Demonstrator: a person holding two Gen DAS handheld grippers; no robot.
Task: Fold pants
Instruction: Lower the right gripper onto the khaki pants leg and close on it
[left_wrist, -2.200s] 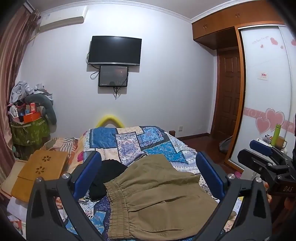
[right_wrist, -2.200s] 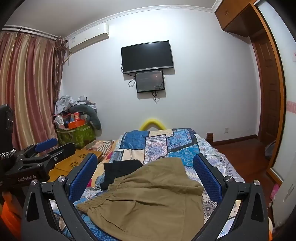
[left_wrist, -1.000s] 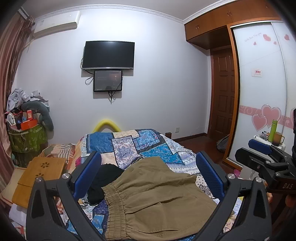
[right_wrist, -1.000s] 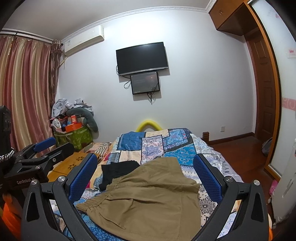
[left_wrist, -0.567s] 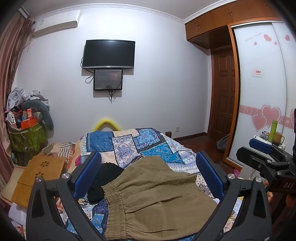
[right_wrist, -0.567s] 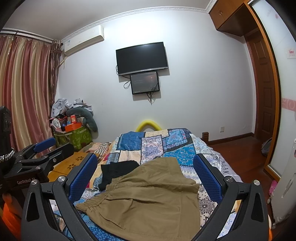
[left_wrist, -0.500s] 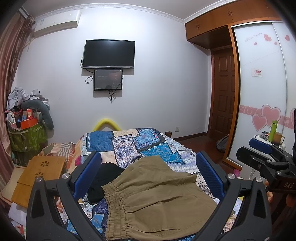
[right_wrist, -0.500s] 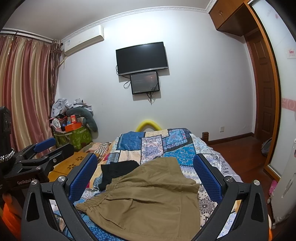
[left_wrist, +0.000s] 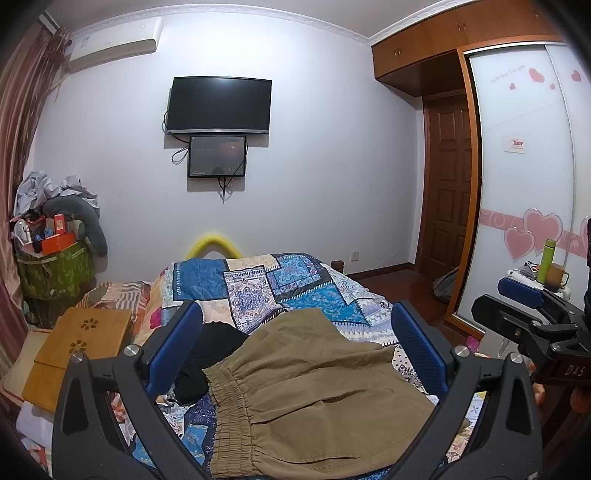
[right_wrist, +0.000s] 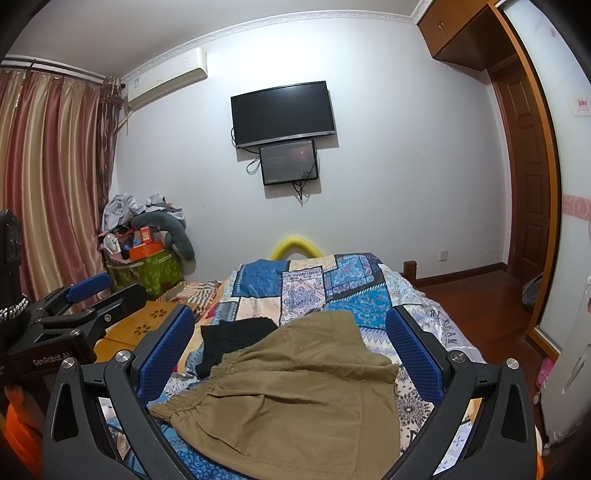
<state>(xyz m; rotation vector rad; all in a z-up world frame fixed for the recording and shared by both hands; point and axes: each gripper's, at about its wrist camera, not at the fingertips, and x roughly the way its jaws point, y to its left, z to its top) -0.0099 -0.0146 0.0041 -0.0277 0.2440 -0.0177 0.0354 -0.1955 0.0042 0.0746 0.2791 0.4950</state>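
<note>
Khaki pants (left_wrist: 317, 391) (right_wrist: 291, 387) with an elastic waistband lie spread on the patchwork bedspread (left_wrist: 266, 280) (right_wrist: 314, 280), waistband toward the left. A black garment (left_wrist: 210, 350) (right_wrist: 232, 332) lies partly under their far left edge. My left gripper (left_wrist: 295, 343) is open, held above the near end of the pants with nothing between its blue pads. My right gripper (right_wrist: 291, 339) is open too, also above the pants and holding nothing. Each gripper shows at the side of the other's view: the right one (left_wrist: 532, 317), the left one (right_wrist: 85, 306).
A wooden lap tray (left_wrist: 77, 347) (right_wrist: 147, 321) lies left of the bed. A green basket piled with clutter (left_wrist: 51, 266) stands by the curtain. A yellow foam arch (left_wrist: 212, 245) is at the bed's far end. Wardrobe doors (left_wrist: 528, 184) and a small table with a green bottle (left_wrist: 547, 258) are on the right.
Both views have shifted only slightly since the earliest frames. The pants and the black garment lie as before, and both grippers stay open.
</note>
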